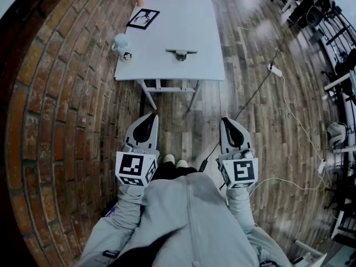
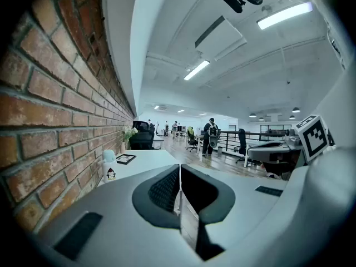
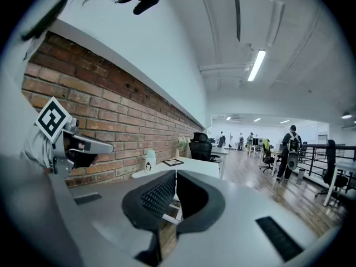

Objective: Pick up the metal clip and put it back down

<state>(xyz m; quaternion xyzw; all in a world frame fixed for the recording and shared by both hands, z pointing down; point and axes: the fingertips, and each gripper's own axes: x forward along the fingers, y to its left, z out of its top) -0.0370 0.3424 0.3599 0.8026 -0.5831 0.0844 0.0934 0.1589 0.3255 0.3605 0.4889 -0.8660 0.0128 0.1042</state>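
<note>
1. In the head view, a person in a grey top stood on a wooden floor [image 1: 261, 121]. They were well apart from a white bench [image 1: 206, 38], and a brick wall [image 1: 55, 93] ran along the left.
2. The metal clip [image 1: 181, 53] lay flat on the bench, near its front edge and roughly midway across. Nothing touched it.
3. A pale bottle [image 1: 121, 45] with a penguin figure stood near the bench's left edge, and a framed picture [image 1: 143, 18] lay toward the far left corner. Both were well apart from the clip, so the way to it looked unobstructed.
4. The left hand-held gripper [image 1: 147, 121] was held low in front of the body and pointed toward the bench. Its jaws were pressed together with nothing between them.
5. The right hand-held gripper [image 1: 229, 124] was held the same way beside it, its jaws also together and empty.
6. The low, closed, matching hold looked like a neutral carrying stance, which suited someone too far away to reach anything.
7. The pick-up appeared not yet begun. The person would likely need to step up to the bench and part one pair of jaws before closing on the clip.
</note>
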